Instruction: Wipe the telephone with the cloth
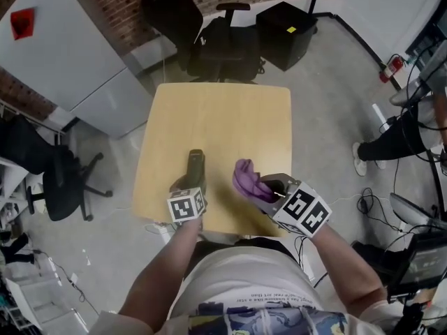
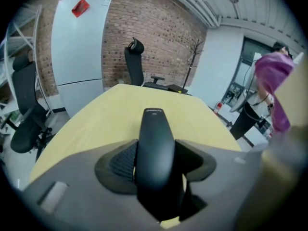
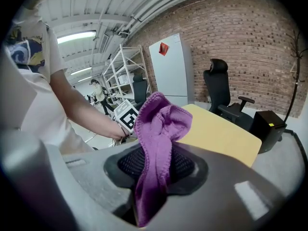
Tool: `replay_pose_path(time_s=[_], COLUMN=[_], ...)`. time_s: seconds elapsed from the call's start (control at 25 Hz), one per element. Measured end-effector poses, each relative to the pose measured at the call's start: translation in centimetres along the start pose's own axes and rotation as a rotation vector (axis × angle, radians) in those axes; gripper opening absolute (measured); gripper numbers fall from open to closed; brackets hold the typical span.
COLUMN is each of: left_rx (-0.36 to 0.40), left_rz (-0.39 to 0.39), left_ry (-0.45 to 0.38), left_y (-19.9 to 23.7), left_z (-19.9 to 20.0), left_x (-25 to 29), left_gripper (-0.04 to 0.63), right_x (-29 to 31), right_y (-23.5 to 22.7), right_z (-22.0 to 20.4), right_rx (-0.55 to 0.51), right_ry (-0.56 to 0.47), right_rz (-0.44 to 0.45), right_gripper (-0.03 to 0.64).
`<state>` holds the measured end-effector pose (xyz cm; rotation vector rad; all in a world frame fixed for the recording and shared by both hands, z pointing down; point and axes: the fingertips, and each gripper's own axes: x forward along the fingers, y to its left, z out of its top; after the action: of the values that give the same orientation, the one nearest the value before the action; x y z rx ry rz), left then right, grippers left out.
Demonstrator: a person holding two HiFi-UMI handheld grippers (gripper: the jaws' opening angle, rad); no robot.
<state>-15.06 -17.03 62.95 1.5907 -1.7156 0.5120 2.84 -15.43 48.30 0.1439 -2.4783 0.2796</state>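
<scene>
A black telephone handset (image 1: 196, 165) points away from me over the near part of the wooden table (image 1: 216, 114). My left gripper (image 1: 188, 185) is shut on its near end. In the left gripper view the handset (image 2: 155, 143) fills the gap between both pads, its far tip raised above the table (image 2: 115, 112). A purple cloth (image 1: 247, 179) bunches up out of my right gripper (image 1: 271, 187), just right of the handset and apart from it. In the right gripper view the cloth (image 3: 161, 126) is pinched between the jaws and stands upright.
A black office chair (image 1: 223, 44) and a black box (image 1: 286, 23) stand beyond the table's far edge. A white cabinet (image 1: 66, 58) is at the far left, another chair (image 1: 49, 176) at the left. A person's leg (image 1: 391, 142) and cables lie at the right.
</scene>
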Motion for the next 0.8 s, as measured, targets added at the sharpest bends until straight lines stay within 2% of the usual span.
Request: replay_pose_path(time_s=[0.2, 0.36, 0.6, 0.8], left_rx=[0.046, 0.05, 0.048, 0.046], left_rz=[0.014, 0.013, -0.054, -0.091], left_ry=[0.036, 0.047, 0.033, 0.01], left_y=[-0.1, 0.1, -0.8, 0.1], left_z=[-1.2, -2.0, -1.8, -1.8], left_x=[1.5, 1.8, 1.2, -0.5], left_gripper=[0.256, 0.259, 0.317, 0.345], right_x=[-0.5, -0.1, 0.3, 2.0], right_y=[-0.6, -0.4, 0.3, 1.2], right_z=[-0.4, -0.6, -0.2, 0.9], right_rx=[0.01, 0.011, 0.013, 0.003], right_ry=[0.004, 0.001, -0.001, -0.006], right_rz=[-0.004, -0.007, -0.008, -0.012], right_gripper=[0.11, 0.11, 0.11, 0.11])
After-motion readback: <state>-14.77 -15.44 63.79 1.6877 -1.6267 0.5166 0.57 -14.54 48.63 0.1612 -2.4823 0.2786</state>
